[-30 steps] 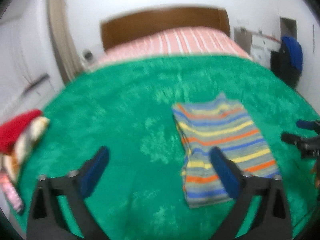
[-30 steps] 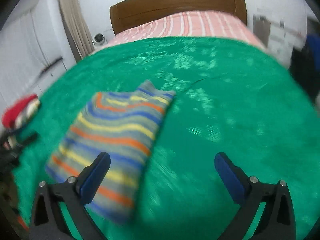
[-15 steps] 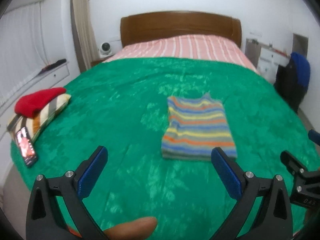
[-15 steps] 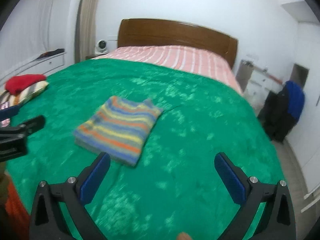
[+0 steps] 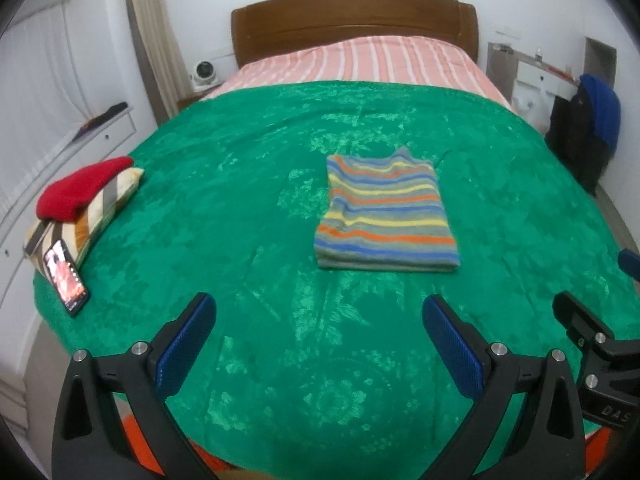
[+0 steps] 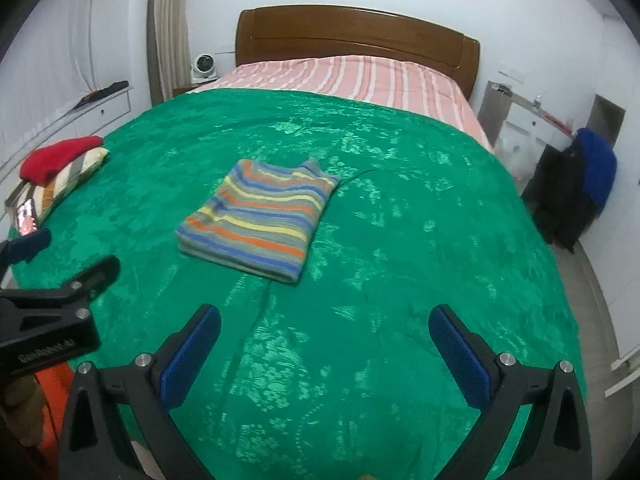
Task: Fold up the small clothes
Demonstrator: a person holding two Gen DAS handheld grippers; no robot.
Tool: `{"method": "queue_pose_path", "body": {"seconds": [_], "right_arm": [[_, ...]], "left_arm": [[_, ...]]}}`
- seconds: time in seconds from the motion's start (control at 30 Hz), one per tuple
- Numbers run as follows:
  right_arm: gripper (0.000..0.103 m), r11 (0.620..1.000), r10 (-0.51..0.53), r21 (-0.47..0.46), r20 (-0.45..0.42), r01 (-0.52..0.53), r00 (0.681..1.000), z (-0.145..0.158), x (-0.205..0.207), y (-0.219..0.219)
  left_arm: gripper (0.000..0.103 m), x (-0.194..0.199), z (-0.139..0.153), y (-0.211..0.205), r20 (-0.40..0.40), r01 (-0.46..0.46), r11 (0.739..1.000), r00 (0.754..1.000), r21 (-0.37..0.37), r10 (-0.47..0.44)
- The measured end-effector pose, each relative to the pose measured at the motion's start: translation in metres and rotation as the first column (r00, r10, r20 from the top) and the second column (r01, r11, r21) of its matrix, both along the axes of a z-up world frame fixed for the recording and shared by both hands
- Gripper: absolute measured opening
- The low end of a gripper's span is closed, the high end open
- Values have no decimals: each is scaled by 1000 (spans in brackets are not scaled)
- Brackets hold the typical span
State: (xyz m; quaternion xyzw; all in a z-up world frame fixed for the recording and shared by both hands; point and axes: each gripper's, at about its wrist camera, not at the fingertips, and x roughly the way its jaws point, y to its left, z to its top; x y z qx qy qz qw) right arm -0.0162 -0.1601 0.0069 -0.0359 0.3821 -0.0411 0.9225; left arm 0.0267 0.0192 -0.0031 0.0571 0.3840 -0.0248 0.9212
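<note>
The striped sweater (image 5: 386,214) lies folded into a compact rectangle on the green blanket (image 5: 240,208) of the bed, its long axis running away toward the headboard (image 5: 354,20), collar end farthest. It sits ahead of both grippers and well apart from them: slightly right of centre for the left gripper (image 5: 316,344), left of centre for the right gripper (image 6: 324,348), so neither is clearly nearer. Both grippers stand wide open and hold nothing. The sweater's underside and inner layers are hidden, so the fold's neatness is hard to judge
</note>
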Motion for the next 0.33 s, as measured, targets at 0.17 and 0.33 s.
{"method": "queue_pose_path", "body": {"seconds": [0.17,0.33], "right_arm": [[103,1000,-26,8,-9,26,1000,-3,-3,-8],[103,1000,-20,16,-13,20,1000,-4,-3,-9]], "left_arm": [[103,-2,-3,-1,-15,13,1000,1000,-28,-14],[103,-5,-1,-7,6,12,1000,1000,1,-12]]}}
